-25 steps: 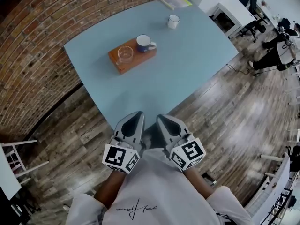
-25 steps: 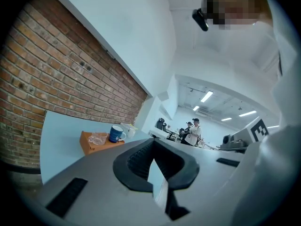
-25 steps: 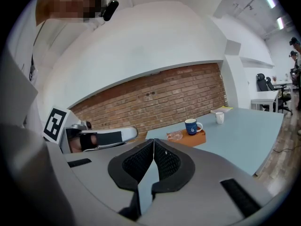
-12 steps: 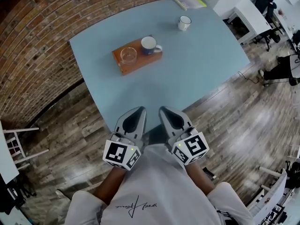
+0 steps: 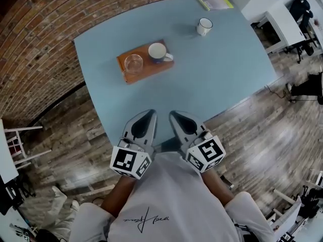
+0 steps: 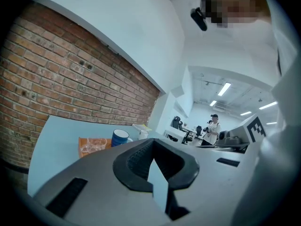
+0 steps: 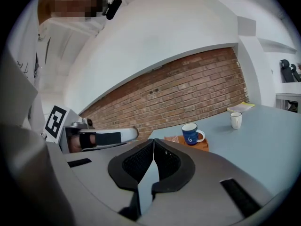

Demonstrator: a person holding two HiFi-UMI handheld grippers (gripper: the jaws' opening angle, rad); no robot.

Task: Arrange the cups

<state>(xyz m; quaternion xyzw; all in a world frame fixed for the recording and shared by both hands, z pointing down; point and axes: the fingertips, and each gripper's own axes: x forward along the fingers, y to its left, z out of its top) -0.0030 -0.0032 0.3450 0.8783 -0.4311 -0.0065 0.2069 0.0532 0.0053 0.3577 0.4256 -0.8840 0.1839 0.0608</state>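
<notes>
A wooden tray (image 5: 145,68) lies on the pale blue table (image 5: 202,79). On it stand a clear glass cup (image 5: 133,63) and a blue mug (image 5: 157,52). A white mug (image 5: 204,26) stands apart near the far right corner. My left gripper (image 5: 148,115) and right gripper (image 5: 175,116) hover side by side over the table's near edge, both shut and empty, well short of the cups. The left gripper view shows its shut tips (image 6: 153,143) with the glass cup (image 6: 94,146) and blue mug (image 6: 120,137) beyond. Past the right gripper (image 7: 154,143) I see the blue mug (image 7: 190,133) and white mug (image 7: 236,120).
A yellow-edged book (image 5: 213,0) lies at the table's far corner. A brick wall (image 5: 35,44) runs along the table's left side. Wooden floor surrounds the table, with white furniture (image 5: 12,155) at the left and desks and chairs (image 5: 298,14) at the right.
Both grippers have moved forward together, from just off the table's near edge to over it. The cups and tray have not moved.
</notes>
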